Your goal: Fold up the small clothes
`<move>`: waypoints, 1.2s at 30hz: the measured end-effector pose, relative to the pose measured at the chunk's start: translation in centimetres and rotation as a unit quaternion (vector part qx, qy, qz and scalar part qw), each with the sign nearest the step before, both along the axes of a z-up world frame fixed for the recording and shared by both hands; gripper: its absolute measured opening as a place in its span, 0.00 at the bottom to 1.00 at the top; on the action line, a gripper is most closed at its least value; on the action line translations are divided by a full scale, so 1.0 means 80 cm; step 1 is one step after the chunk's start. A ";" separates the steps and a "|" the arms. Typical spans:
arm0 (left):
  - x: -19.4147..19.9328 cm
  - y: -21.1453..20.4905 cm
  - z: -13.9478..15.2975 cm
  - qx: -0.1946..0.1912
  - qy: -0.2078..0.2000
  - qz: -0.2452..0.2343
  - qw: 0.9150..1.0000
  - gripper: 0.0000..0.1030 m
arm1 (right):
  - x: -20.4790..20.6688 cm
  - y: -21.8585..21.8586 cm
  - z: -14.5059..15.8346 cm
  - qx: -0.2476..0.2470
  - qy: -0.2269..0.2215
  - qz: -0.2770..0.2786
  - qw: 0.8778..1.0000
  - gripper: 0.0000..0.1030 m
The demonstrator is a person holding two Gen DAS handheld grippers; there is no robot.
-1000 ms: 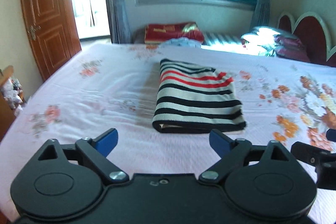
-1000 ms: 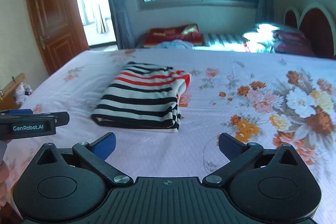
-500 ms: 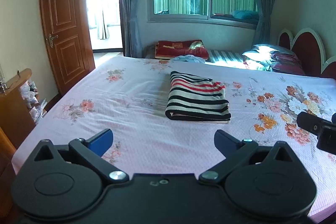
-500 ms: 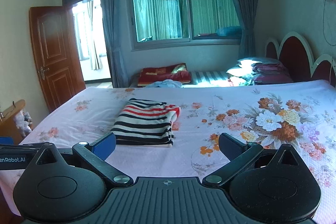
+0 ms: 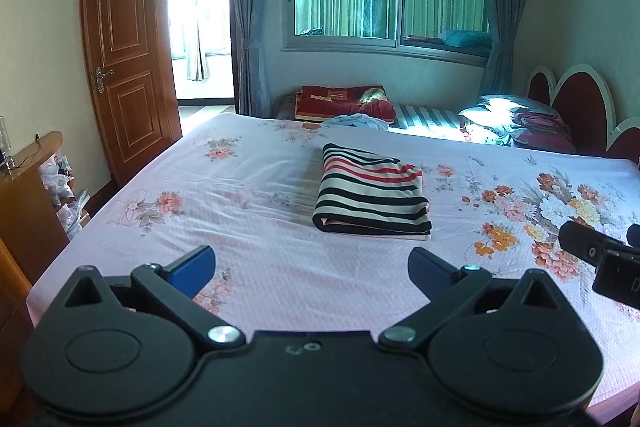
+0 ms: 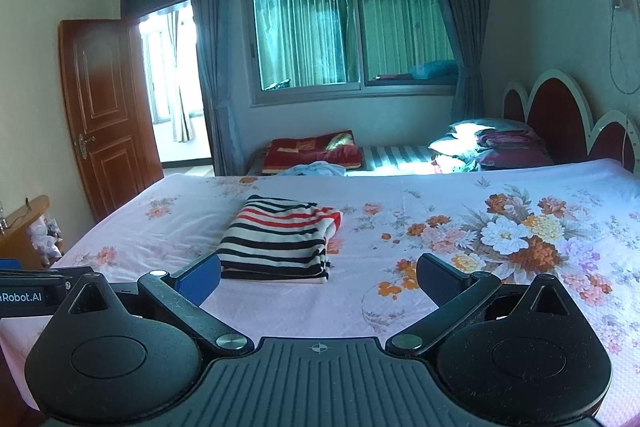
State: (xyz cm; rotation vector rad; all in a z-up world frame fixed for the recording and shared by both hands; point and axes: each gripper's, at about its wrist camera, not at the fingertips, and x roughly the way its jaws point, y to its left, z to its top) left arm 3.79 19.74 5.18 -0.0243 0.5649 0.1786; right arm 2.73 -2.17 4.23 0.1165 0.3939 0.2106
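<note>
A striped garment (image 5: 372, 193), black, white and red, lies folded into a neat rectangle on the pink floral bed sheet (image 5: 260, 187). It also shows in the right wrist view (image 6: 280, 241). My left gripper (image 5: 312, 263) is open and empty, held back near the bed's front edge, well short of the garment. My right gripper (image 6: 318, 273) is open and empty too, also drawn back from the garment. The right gripper's body (image 5: 600, 259) shows at the right edge of the left wrist view.
A second bed with a red blanket (image 5: 340, 101) and a blue cloth (image 6: 316, 171) lies beyond. Pillows (image 6: 492, 143) and a red headboard (image 6: 560, 111) are at the right. A wooden door (image 5: 124, 67) and a wooden cabinet (image 5: 28, 195) stand at the left.
Both grippers have pulled back and up from the folded garment, which now looks smaller and farther off. The garment has not moved. Both stay open.
</note>
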 end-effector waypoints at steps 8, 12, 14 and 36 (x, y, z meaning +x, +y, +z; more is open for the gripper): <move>0.000 -0.002 0.001 0.003 -0.003 0.001 1.000 0.99 | -0.001 -0.003 0.000 0.003 -0.003 -0.001 1.000 1.00; 0.001 -0.001 0.001 0.002 -0.001 0.004 1.000 0.99 | 0.001 -0.003 0.000 0.002 -0.003 0.001 1.000 1.00; 0.002 -0.001 0.001 0.001 0.000 0.005 1.000 0.99 | 0.002 -0.004 0.000 0.003 -0.002 0.003 1.000 1.00; 0.005 0.002 -0.002 0.001 0.001 0.006 1.000 0.99 | 0.008 -0.002 -0.001 0.002 -0.003 0.013 1.000 1.00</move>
